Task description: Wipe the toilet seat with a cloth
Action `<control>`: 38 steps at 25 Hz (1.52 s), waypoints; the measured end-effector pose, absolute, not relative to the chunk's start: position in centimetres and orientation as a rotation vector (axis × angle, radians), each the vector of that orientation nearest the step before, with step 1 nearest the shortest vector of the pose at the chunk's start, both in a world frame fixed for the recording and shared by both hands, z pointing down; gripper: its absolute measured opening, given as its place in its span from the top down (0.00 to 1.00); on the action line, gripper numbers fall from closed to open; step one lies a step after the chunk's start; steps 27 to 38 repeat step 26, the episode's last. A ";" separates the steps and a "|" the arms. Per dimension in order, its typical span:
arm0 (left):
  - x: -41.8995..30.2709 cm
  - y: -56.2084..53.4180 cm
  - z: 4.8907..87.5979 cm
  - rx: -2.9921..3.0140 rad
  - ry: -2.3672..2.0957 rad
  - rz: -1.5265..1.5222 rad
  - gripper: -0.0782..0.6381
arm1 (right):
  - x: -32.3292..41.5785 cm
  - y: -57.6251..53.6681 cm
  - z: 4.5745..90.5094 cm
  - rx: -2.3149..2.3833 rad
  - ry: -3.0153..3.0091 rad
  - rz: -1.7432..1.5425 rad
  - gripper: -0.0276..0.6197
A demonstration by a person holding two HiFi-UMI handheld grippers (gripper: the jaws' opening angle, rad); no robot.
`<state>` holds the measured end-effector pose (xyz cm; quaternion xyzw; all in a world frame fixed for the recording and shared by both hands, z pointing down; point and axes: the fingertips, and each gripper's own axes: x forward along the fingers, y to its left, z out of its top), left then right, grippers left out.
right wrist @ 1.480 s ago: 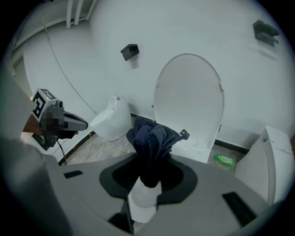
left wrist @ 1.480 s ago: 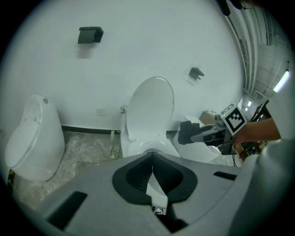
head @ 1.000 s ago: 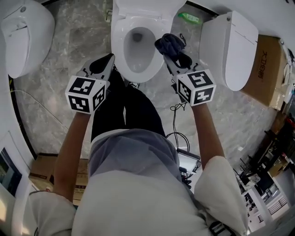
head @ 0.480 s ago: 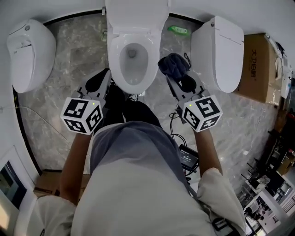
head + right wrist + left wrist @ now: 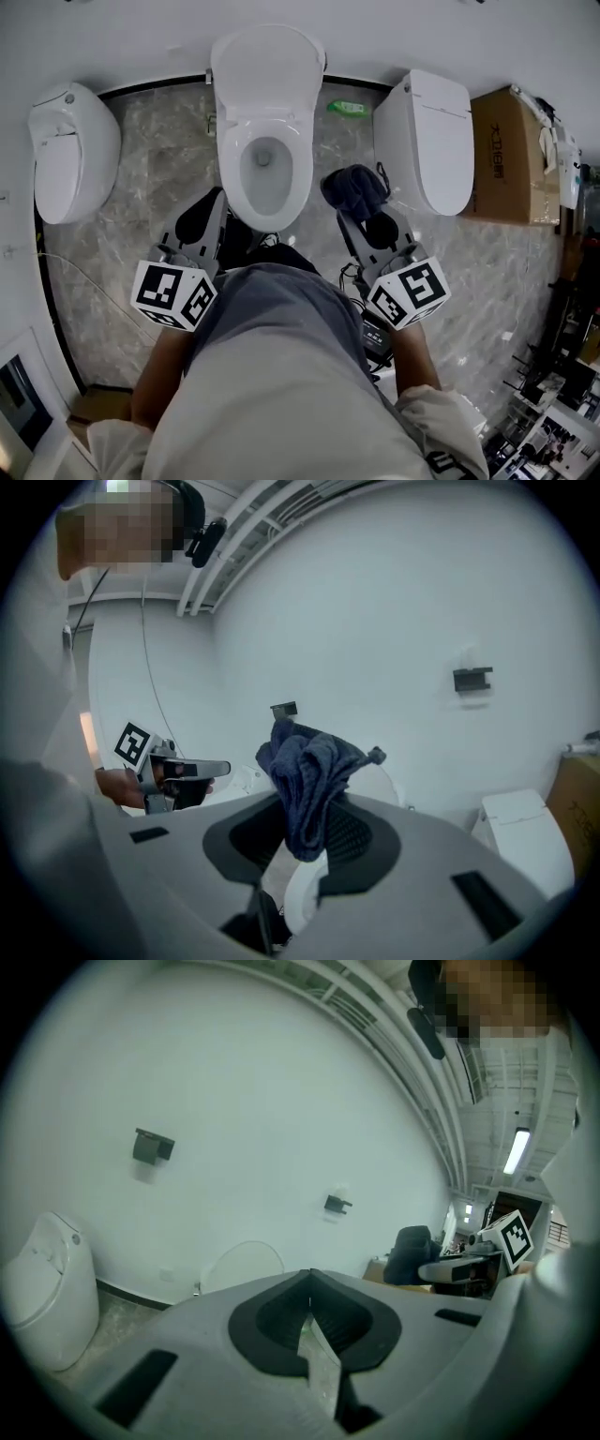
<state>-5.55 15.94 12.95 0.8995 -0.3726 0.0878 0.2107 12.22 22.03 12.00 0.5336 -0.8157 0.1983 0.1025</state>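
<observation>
- Head view looks down on a grey marbled floor [image 5: 159, 178] against a white wall [image 5: 422, 37], with 3 toilets in a row.
- Middle lid raised, toilet seat [image 5: 232, 178] exposed; left toilet [image 5: 70, 150] and right toilet [image 5: 427, 141] closed.
- Cardboard box [image 5: 502, 155] just beside the right toilet.
- Left gripper [image 5: 216, 195]: jaws pressed together, holding nothing.
- Right gripper [image 5: 349, 216]: clamped on a bunched dark blue cloth [image 5: 354, 190], right of the seat and apart from it.
- Person's torso [image 5: 281, 375] hides the middle toilet's base.
- Clutter at right edge too small to make out.
</observation>
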 end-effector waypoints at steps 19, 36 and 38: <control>-7.8 18.3 5.0 2.645 -1.048 0.136 0.88 | 10.7 24.7 7.9 1.681 -2.399 0.551 0.82; -8.8 19.5 4.4 2.564 -1.096 0.103 0.88 | 11.2 25.1 7.6 1.676 -2.349 0.654 0.82; -8.8 19.5 4.4 2.564 -1.096 0.103 0.88 | 11.2 25.1 7.6 1.676 -2.349 0.654 0.82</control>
